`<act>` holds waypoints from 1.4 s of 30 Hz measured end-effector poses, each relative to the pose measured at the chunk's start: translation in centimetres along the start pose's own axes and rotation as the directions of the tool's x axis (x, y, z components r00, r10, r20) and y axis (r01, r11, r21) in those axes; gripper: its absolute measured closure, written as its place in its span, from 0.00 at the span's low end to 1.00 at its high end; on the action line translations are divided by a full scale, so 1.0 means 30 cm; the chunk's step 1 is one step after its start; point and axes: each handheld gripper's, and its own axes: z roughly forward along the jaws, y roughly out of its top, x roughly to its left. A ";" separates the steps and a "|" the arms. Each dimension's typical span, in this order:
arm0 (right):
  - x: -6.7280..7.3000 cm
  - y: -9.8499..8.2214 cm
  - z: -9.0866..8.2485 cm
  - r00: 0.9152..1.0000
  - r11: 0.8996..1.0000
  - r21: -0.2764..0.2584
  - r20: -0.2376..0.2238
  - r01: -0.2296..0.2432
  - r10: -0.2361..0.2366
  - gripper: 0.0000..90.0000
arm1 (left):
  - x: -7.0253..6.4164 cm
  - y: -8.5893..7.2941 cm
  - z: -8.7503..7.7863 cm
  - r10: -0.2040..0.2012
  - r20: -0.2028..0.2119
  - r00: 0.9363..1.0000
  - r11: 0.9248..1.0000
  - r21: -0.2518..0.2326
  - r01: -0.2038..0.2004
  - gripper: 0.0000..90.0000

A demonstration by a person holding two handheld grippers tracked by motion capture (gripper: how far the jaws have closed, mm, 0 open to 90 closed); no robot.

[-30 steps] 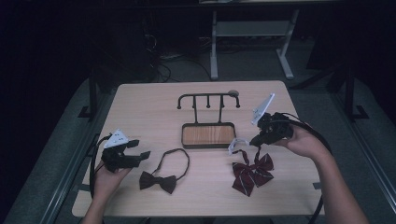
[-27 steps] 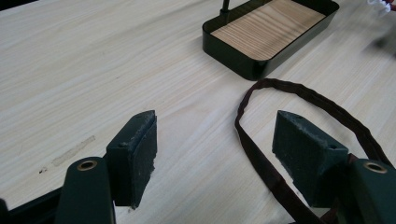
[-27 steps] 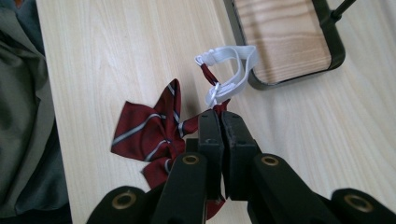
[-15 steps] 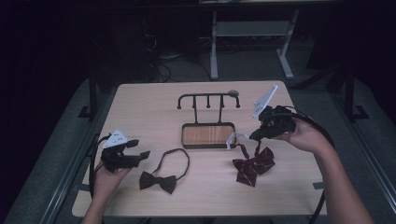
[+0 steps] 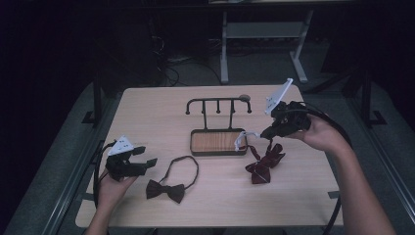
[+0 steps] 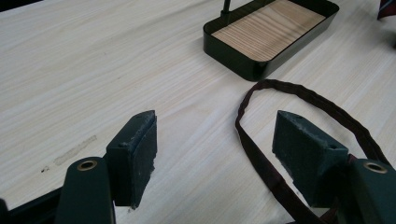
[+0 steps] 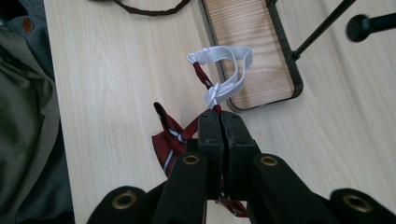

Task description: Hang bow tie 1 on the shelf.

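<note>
We see a pale wooden table (image 5: 161,112) carrying everything. Near its middle, toward the far edge, stands a black rack (image 5: 218,104) with pegs, rising from a small tray (image 5: 218,142) with a wood-grain floor. On the near side, left of centre, lies a dark bow tie (image 5: 166,189) with its neck strap looped toward the tray.

Right of the tray, the red striped bow tie (image 5: 263,164) hangs partly lifted, its lower folds on or just above the tabletop; we cannot tell which. Its white elastic band (image 7: 225,72) sticks out past the jaw tips, over the tray's corner.

The right gripper (image 7: 220,125), held above the right half of the table, has its jaws pressed together on the red tie's strap. The left gripper (image 6: 217,149), near the left edge, has its jaws spread wide and grips nothing; the dark tie's strap lies on the table beneath them.
</note>
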 end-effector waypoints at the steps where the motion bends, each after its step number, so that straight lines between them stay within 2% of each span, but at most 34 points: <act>1: 0.000 0.000 0.000 1.000 1.000 0.000 0.000 0.000 0.000 0.97 | 0.000 0.000 0.000 0.000 0.000 1.000 1.000 0.000 0.000 0.34; 18: -0.038 0.054 -0.067 0.999 1.000 -0.009 0.048 -0.011 0.011 0.97 | 0.002 -0.001 -0.003 -0.005 0.001 1.000 1.000 -0.006 0.005 0.34; 35: -0.100 0.087 -0.095 0.997 0.999 -0.029 0.064 -0.035 0.037 0.97 | 0.002 -0.001 -0.002 -0.005 0.003 1.000 1.000 -0.010 0.005 0.34; 36: -0.109 0.093 -0.099 0.997 0.999 -0.028 0.066 -0.043 0.045 0.97 | 0.000 -0.002 -0.001 -0.015 0.005 1.000 1.000 -0.009 0.015 0.34; 42: -0.142 0.107 -0.110 0.993 0.996 -0.032 0.091 -0.077 0.080 0.97 | 0.000 -0.001 0.000 -0.009 0.007 1.000 1.000 -0.004 0.009 0.34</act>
